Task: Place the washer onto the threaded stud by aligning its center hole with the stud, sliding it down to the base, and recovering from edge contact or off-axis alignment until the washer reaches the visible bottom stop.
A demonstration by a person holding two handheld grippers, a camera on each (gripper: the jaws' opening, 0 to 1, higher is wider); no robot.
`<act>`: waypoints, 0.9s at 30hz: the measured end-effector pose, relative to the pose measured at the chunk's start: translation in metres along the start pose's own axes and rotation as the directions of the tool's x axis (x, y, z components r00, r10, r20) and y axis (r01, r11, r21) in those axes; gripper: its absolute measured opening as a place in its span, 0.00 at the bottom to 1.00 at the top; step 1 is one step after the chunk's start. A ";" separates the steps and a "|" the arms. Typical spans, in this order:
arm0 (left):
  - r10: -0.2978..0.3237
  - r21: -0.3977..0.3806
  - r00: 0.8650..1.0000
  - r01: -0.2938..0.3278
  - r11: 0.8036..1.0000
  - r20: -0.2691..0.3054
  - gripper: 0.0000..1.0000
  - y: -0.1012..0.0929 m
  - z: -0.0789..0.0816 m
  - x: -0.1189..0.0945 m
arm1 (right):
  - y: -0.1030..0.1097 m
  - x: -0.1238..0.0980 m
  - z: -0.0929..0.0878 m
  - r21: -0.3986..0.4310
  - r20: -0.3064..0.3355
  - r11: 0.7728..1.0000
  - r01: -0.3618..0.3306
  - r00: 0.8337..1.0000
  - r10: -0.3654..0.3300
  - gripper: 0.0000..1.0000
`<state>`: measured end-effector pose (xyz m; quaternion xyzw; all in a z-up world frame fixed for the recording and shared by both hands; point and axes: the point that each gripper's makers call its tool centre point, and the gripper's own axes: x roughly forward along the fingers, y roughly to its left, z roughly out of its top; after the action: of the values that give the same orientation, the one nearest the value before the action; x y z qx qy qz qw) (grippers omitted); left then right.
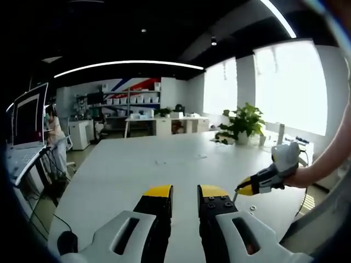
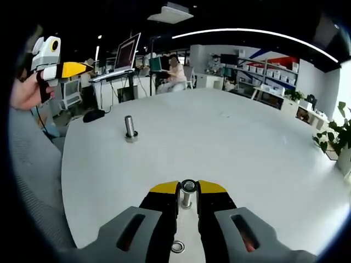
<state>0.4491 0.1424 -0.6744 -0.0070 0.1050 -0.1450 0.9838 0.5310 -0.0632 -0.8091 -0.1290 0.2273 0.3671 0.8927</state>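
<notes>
Two washers are in my right gripper view: one pinched on edge between my right gripper [image 2: 188,192] tips, a spare washer [image 2: 177,246] lying flat on the white table [image 2: 263,153] below. The threaded stud [image 2: 130,128] stands upright, well apart. My left gripper [image 1: 185,193] hangs slightly parted, empty. The held washer [image 2: 188,186] looks thin, stiff and slippery; gripping its rim leaves the hole free.

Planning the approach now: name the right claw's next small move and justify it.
Probably carry the right claw forward-left toward the threaded stud. It is shut on the washer, while the stud stands upright and apart on the white table, so the hole is not yet over it.
</notes>
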 end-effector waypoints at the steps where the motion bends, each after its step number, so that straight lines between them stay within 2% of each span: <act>1: 0.000 -0.001 1.000 0.000 1.000 0.000 0.16 0.000 0.000 0.000 | 0.000 0.000 0.000 0.002 0.001 1.000 -0.001 1.000 0.001 0.14; 27: 0.003 -0.003 1.000 -0.003 1.000 0.006 0.16 0.002 0.001 0.000 | 0.000 -0.006 -0.002 0.017 0.001 1.000 0.012 1.000 -0.012 0.16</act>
<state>0.4499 0.1443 -0.6737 -0.0090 0.1025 -0.1433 0.9843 0.5270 -0.0673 -0.8077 -0.1227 0.2293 0.3598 0.8961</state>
